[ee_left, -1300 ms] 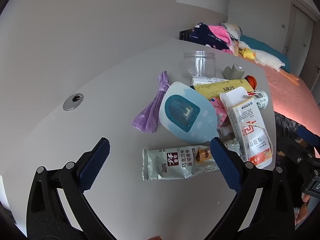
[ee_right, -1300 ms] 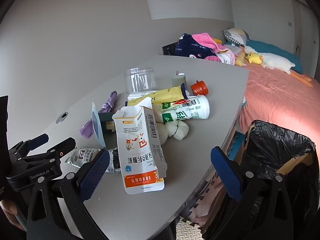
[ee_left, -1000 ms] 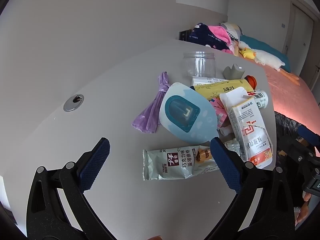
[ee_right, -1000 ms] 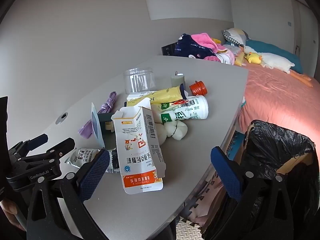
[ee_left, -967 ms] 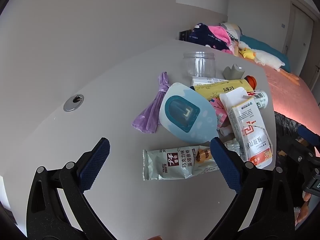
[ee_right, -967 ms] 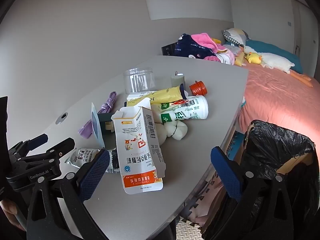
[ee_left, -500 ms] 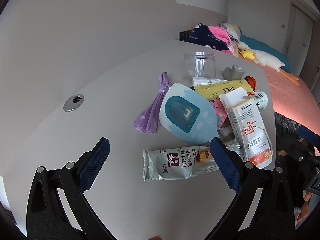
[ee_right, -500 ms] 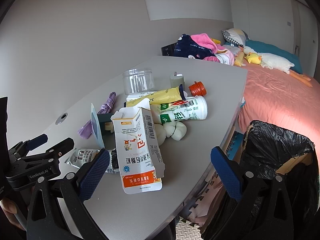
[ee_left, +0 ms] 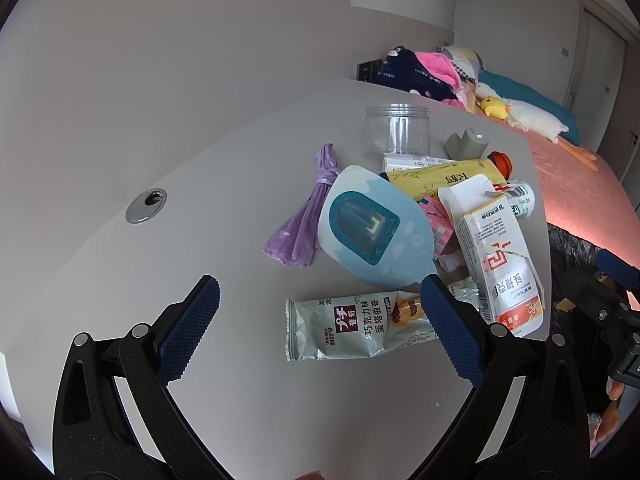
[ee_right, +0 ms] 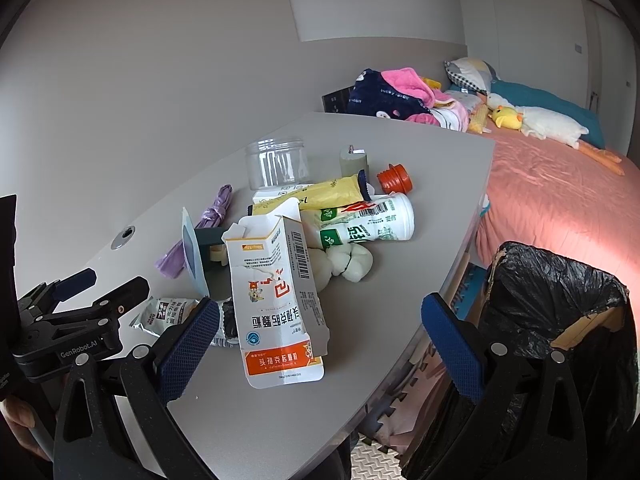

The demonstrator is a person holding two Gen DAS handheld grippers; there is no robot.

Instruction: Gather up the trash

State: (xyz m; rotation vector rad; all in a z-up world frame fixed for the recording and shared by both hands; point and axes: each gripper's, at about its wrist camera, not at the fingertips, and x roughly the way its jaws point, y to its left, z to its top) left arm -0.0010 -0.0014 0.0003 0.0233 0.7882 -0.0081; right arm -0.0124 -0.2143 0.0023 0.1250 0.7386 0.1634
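Carton (ee_right: 276,292) on table (ee_right: 420,160) (bin (ee_right: 560,320) right, beside edge)

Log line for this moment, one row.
left gripper: open, empty | right gripper: open, empty | trash pile: on table | bin bag: beside table

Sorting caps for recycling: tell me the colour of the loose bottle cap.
Orange-red bottle cap, clearest in the right wrist view.

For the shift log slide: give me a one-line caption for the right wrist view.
Open right gripper hovers over the torn medicine carton on the cluttered table, black-lined trash bin beside it.
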